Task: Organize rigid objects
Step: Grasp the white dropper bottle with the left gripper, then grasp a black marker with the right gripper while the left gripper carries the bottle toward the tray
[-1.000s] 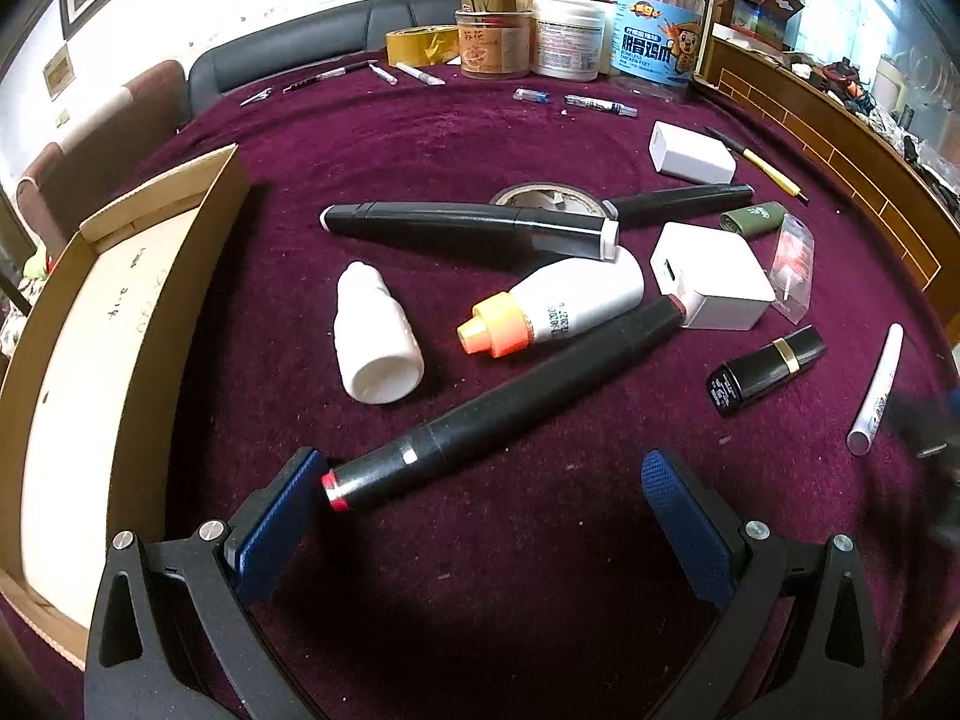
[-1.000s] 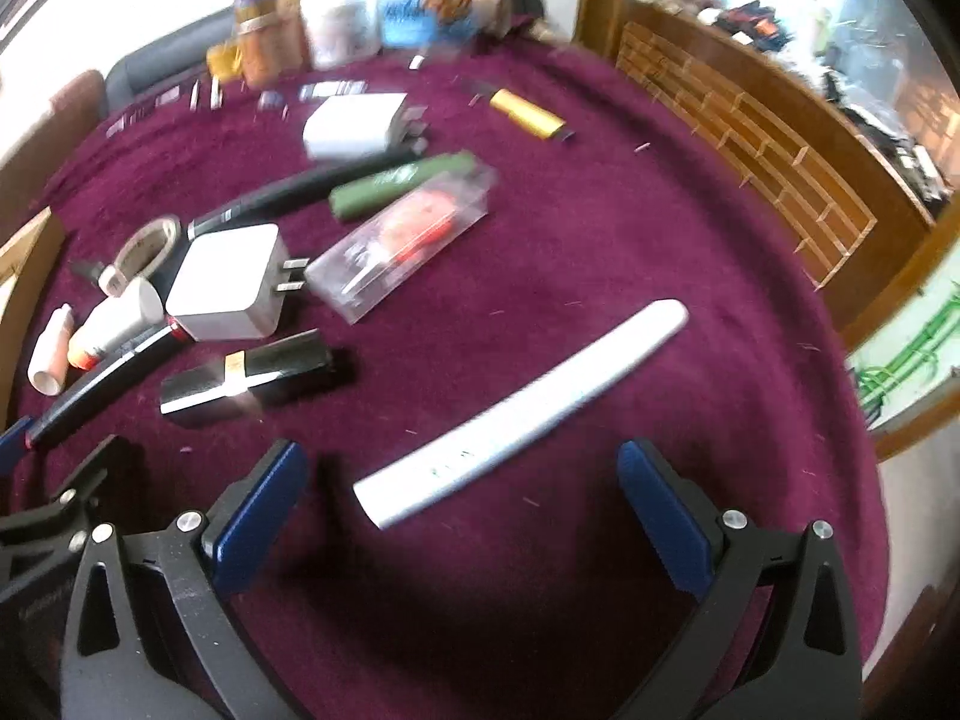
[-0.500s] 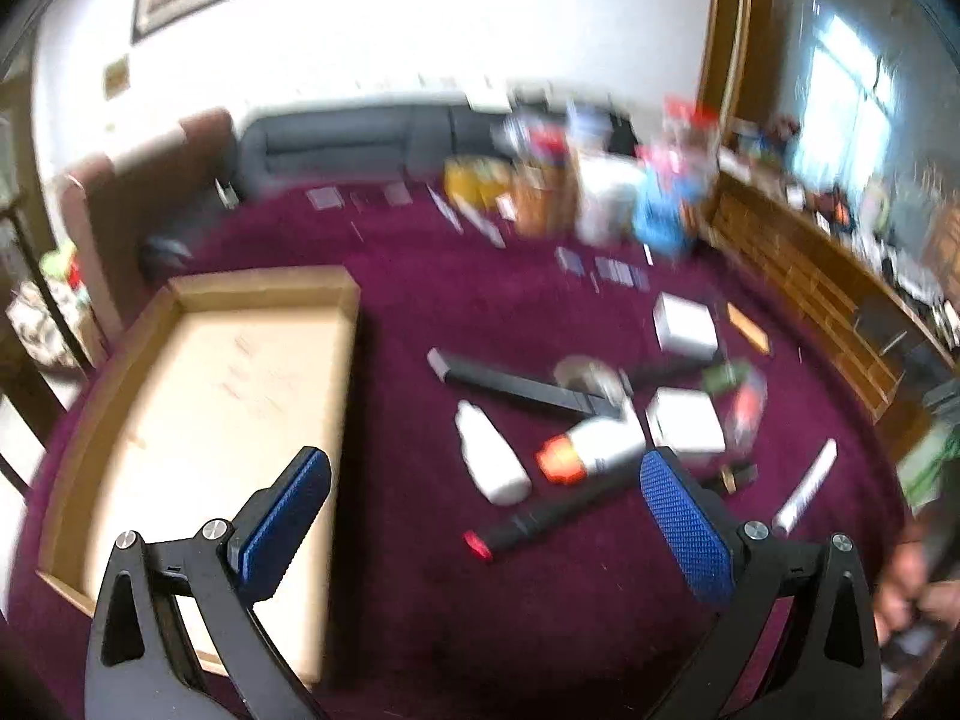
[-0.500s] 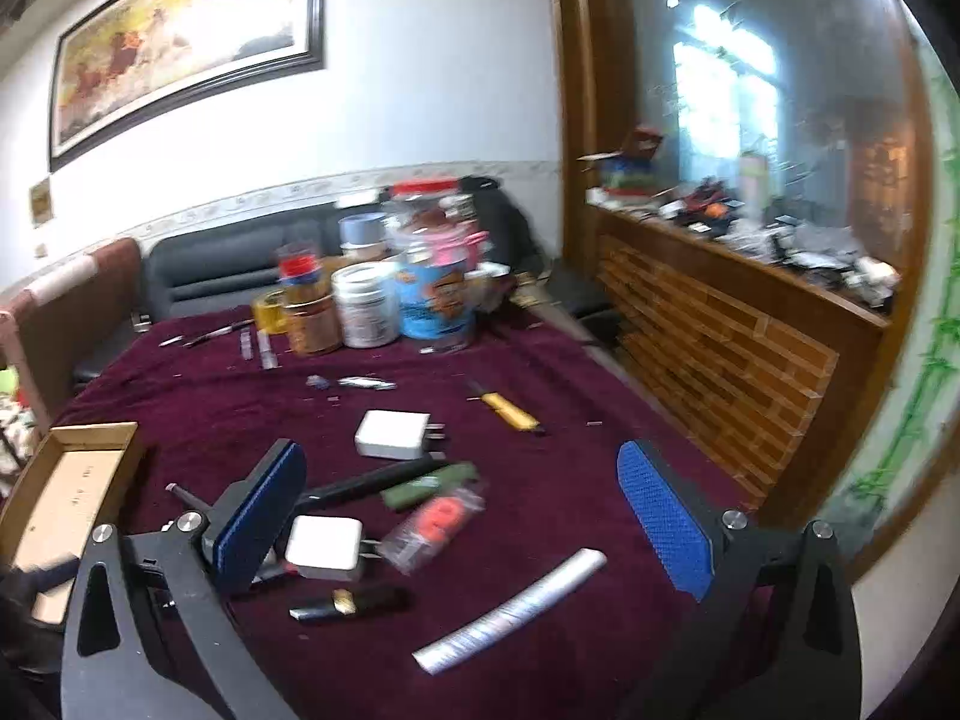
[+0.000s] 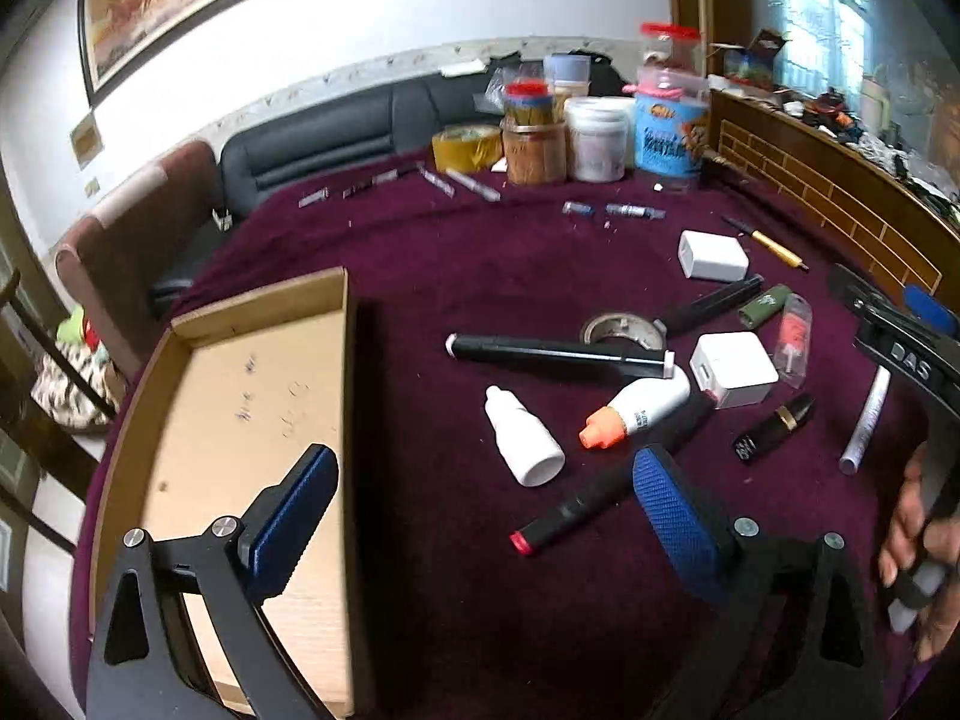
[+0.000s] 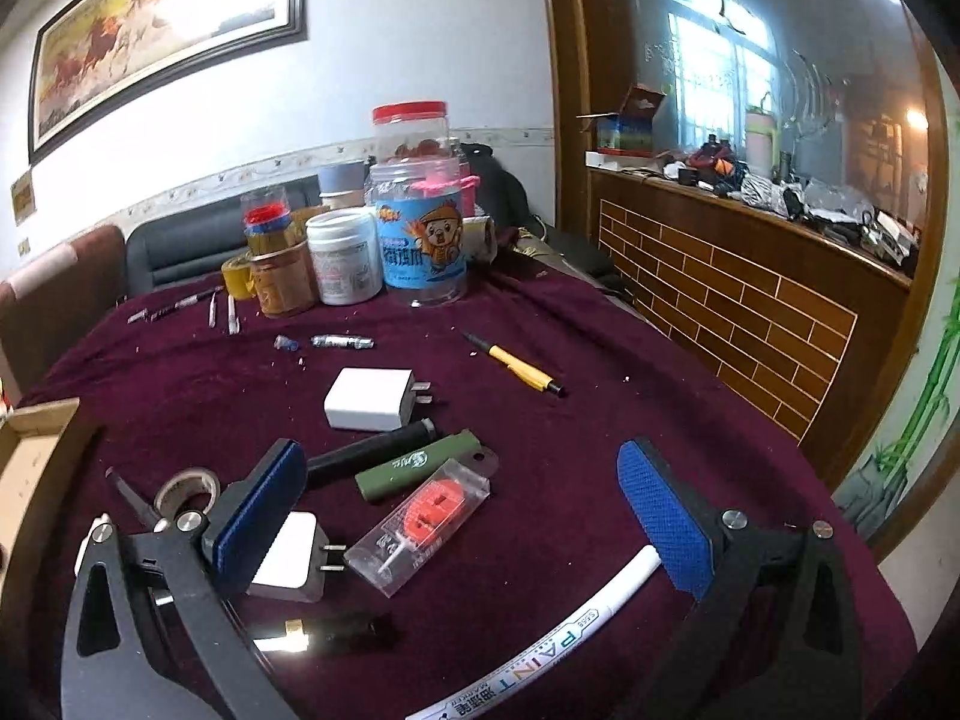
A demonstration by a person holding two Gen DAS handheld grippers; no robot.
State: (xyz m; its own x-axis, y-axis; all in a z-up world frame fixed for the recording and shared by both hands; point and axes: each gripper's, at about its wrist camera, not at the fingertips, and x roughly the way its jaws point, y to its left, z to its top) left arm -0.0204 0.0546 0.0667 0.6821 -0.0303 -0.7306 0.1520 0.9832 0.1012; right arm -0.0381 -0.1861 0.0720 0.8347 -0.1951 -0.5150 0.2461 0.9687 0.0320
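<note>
Your left gripper [image 5: 480,510] hangs above the dark red velvet tablecloth [image 5: 480,252] with its jaws spread wide and nothing between them; they have just been closing a little. Its left blue pad [image 5: 294,516] sits over the shallow brown cardboard tray [image 5: 345,360], which lies at nine o'clock of the clutter. Under the right pad runs the long black marker with the red end [image 5: 576,504]. At twelve o'clock of it lie the small white dropper bottle [image 5: 522,441] and the white bottle with the orange cap [image 5: 636,414], which touches the marker.

Your right gripper [image 6: 462,510] is released too, empty. Between its pads you see the clear plastic case with a red part inside [image 6: 429,519], with the olive green lighter [image 6: 414,465] just at eleven o'clock of it. The white paint pen [image 6: 570,636] lies at five o'clock, passing beneath the right pad.
</note>
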